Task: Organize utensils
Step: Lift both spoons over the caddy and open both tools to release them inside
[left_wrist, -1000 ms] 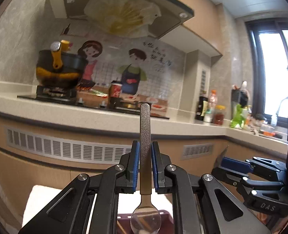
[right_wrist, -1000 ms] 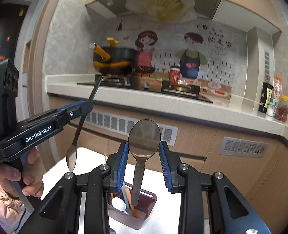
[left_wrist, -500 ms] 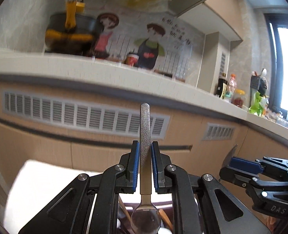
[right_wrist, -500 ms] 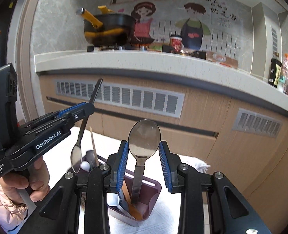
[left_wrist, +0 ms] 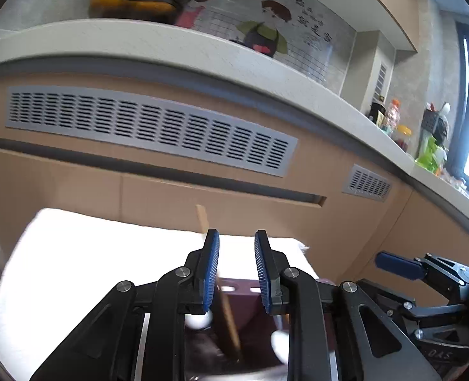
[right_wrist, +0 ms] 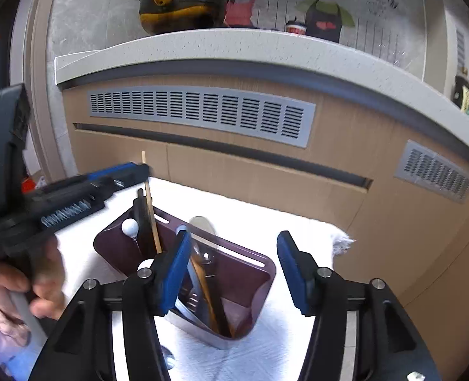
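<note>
Both your claws, left claw [left_wrist: 236, 270] and right claw [right_wrist: 234, 270], are spreading empty directly above the caddy [right_wrist: 250, 273], spoons upright inside

Left gripper [left_wrist: 236, 241] and right gripper [right_wrist: 234, 247], both empty, jaws opening.

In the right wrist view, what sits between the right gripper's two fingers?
Nothing is gripped: the right gripper is opening, and the gap frames only the maroon utensil holder below, with a metal spoon standing in it beside the left finger.
</note>
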